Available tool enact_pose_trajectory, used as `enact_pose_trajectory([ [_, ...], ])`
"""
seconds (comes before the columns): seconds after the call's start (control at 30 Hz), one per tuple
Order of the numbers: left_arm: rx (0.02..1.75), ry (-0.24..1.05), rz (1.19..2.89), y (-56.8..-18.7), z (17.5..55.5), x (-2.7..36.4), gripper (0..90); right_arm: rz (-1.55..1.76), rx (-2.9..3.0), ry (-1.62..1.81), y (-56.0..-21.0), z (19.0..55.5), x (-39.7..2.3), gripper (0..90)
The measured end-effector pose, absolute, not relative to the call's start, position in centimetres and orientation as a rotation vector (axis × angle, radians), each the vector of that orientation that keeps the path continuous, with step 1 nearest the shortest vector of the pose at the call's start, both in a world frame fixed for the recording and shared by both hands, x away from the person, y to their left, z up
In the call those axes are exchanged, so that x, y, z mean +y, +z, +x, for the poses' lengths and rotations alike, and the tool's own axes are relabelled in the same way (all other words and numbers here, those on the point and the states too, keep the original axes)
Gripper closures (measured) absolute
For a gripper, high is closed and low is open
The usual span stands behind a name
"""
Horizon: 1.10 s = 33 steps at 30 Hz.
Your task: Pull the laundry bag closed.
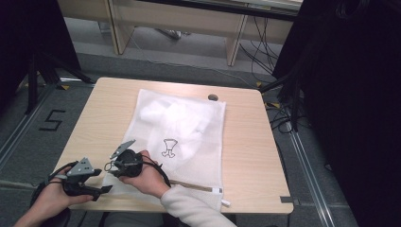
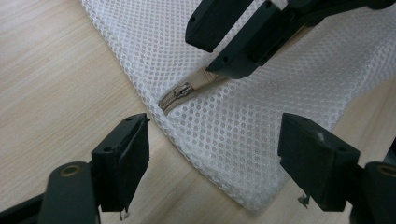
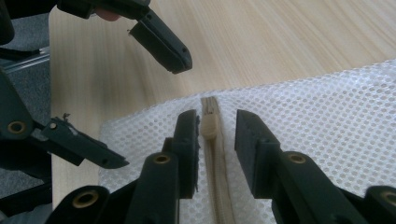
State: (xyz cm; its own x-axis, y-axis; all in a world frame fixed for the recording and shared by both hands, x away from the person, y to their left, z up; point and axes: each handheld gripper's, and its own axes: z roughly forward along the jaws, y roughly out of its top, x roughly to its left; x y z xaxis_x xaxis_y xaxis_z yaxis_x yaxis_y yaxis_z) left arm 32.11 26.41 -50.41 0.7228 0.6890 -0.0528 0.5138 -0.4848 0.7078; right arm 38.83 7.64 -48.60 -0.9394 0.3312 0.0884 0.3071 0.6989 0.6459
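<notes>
Your right hand-held gripper (image 3: 212,135) is closest to the lens in the right gripper view, its two black jaws rising on either side of the beige zipper (image 3: 211,122) of the white mesh bag (image 3: 327,116); the jaws stand partly apart with the zipper's end between them, and the pads do not press on it, a narrow gap showing on each side. Your left hand-held gripper (image 2: 212,161) has its jaws wide apart over the near left corner of the mesh bag (image 2: 224,135), clamped on nothing, with the zipper (image 2: 180,93) lying ahead of it under the jaws of your right one. From above, your left hand-held gripper (image 1: 97,182) sits at the table's near left edge and your right hand-held gripper (image 1: 116,161) is just beside it, your sleeve (image 1: 194,208) crossing over the bag's near edge. The mesh bag (image 1: 208,142) lies flat in the middle of the table (image 1: 255,142), reaching from near the far edge almost to the near one, with the zipper (image 1: 191,186) running along its near edge. Inside the bag you can see a bunched white cloth (image 1: 177,120) in the far half, showing through the netting; what kind of item it is cannot be told. A small black outline drawing (image 1: 169,147) sits on the bag near its middle. A small dark round thing (image 1: 213,97) lies on the table by the bag's far right corner.
</notes>
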Motion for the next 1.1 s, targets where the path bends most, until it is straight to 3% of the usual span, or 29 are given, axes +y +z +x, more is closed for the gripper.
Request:
enact_pose_trajectory([
  [0.5,0.900,0.303,2.208,-50.4,32.1,26.5,24.1,0.553,2.883,1.042,-49.4,39.2,8.8,74.2],
  [0.77,0.906,0.300,2.195,-50.4,32.1,26.4,24.1,0.523,2.893,1.042,-49.7,39.5,9.1,81.3],
  [1.1,0.954,0.285,2.163,-50.4,32.1,26.4,25.5,0.561,2.916,1.040,-48.7,39.2,8.9,81.9],
])
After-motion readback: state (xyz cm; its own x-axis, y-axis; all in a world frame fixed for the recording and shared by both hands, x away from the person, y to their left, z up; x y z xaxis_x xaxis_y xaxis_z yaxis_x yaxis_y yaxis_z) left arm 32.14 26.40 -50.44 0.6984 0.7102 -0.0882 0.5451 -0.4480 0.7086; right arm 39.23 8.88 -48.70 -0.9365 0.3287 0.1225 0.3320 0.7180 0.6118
